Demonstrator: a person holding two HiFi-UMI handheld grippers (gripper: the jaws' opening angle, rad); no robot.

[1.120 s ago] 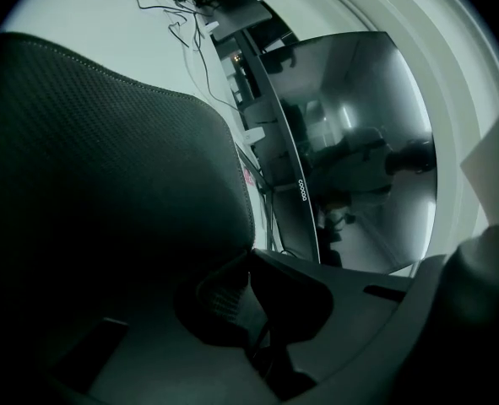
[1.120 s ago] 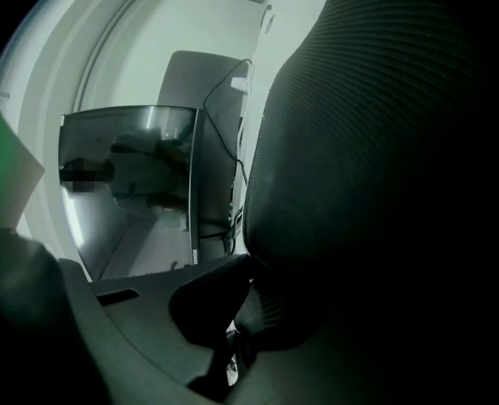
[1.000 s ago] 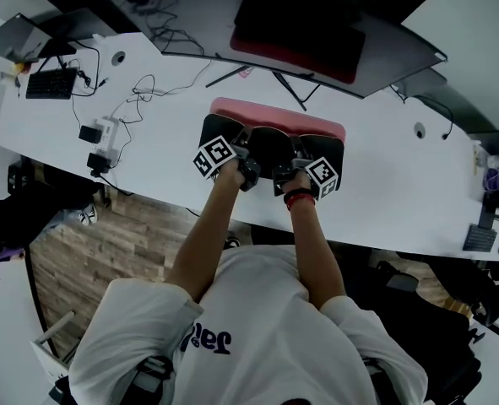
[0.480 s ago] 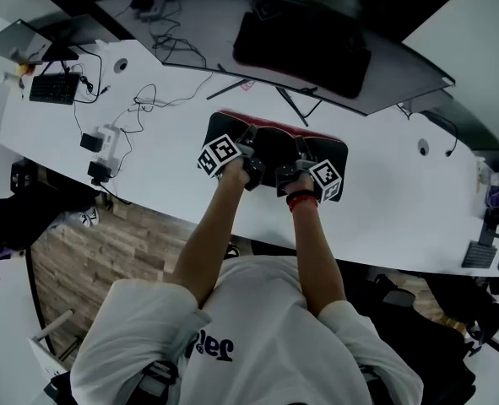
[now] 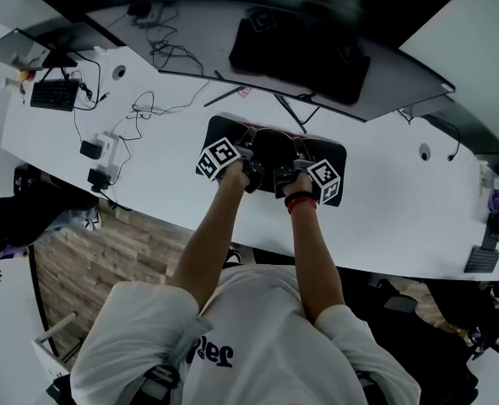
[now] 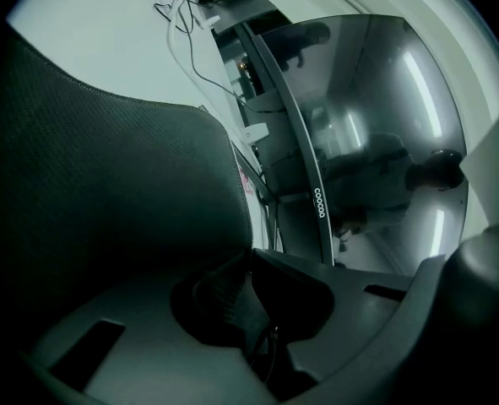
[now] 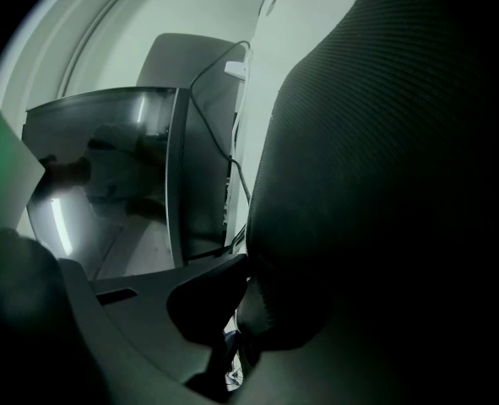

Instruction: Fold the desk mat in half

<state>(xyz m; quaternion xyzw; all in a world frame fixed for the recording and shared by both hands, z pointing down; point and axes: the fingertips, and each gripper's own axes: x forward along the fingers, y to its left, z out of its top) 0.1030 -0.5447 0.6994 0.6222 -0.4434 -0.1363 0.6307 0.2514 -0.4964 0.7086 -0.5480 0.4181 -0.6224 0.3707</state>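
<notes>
The white desk curves across in front of you, with its near edge just below your wrists. Its widest bare stretch opens from 3 to 4 o'clock of the mat. The dark monitor stands at 12 o'clock, and its thin stand legs reach down almost to the mat's far edge, so there is little room that way.

The desk mat lies doubled over at the middle of the desk, black side up. Its far edge lies close to the stand legs and its near edge lies short of the desk's rim.

Your left gripper is clamped on the mat's edge. In the left gripper view the textured sheet fills the 9 o'clock side and runs down into the pinched jaws.

Your right gripper has just been easing its jaws apart. The mat sits between them, pressed against the jaw at the view's left.

Loose cables trail at 10 o'clock of the mat. A small keyboard lies farther out the same way, near the desk's left end.
</notes>
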